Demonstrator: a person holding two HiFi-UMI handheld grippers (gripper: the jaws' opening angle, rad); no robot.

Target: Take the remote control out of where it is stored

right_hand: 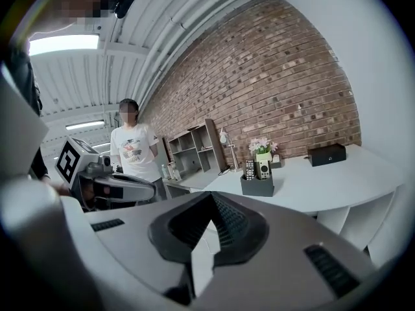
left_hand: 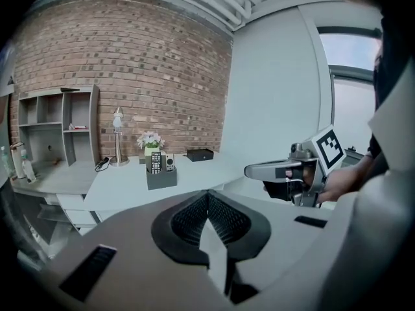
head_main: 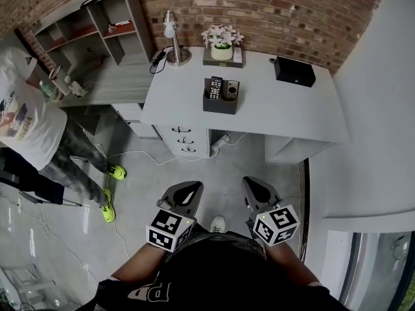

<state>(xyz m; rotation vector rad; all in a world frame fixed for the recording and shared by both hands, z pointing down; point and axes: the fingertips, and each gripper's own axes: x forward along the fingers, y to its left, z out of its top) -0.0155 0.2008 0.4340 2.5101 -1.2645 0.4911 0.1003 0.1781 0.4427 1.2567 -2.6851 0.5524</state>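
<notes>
Head view: left gripper [head_main: 187, 189], right gripper [head_main: 255, 186] pressed together, empty; remote [head_main: 215, 87] upright in far holder [head_main: 219, 104], top exposed for pinching.

Open floor [head_main: 220, 167] before desk [head_main: 285, 109]; flowerpot [head_main: 222, 49] behind holder [head_main: 219, 103].

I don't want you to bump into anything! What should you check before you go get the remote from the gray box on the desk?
1. Remote control in sight: ok, it stands upright in the gray holder on the desk.
2. Left gripper empty: ok, jaws together, nothing between them.
3. Right gripper empty: ok, jaws together, nothing between them.
4. Jaws ready to grasp: not ok, both are shut.
5. Close enough to reach: not ok, both grippers are back from the desk, over the floor.
6. Way to the desk clear: ok, the standing person is off to the left.
</notes>
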